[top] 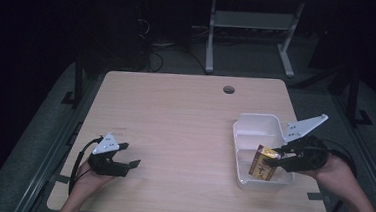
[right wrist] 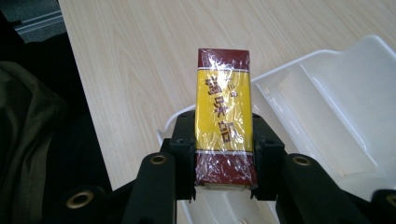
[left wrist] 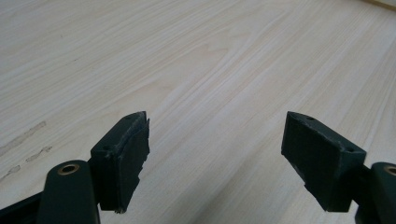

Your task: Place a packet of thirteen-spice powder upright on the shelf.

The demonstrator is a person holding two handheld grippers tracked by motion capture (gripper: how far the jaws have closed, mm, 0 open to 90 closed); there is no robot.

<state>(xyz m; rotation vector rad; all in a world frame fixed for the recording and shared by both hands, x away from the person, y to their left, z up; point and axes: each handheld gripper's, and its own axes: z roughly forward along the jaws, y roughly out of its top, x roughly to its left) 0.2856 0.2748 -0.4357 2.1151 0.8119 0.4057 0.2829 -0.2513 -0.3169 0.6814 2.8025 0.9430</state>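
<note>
At the lower right of the high view the right gripper is clamped on a small rectangular box wrapped in clear film, dark red at both ends with a yellow band of printed characters. The right gripper view shows the box pinched across its narrow sides near the lower end, so most of its length sticks out past the jaws. It hangs over the near compartment of a white, shallow, two-compartment plastic tray at the right side of the pale wooden table.

The likeliest trouble, as I judge it, comes from that short hold on slick film: the box could pivot or slide between the jaws, and if let go at a tilt it could land leaning on the tray's rim or tumble onto the table. The tray looks light, so a nudge from box or gripper could shift it.

The far compartment looks empty. In the near one nothing besides the box can be made out, and whether the box touches the floor of the tray cannot be told.

The left gripper, at the lower left of the high view, rests low over bare table with its jaws spread wide and nothing between them, as the left gripper view confirms
</note>
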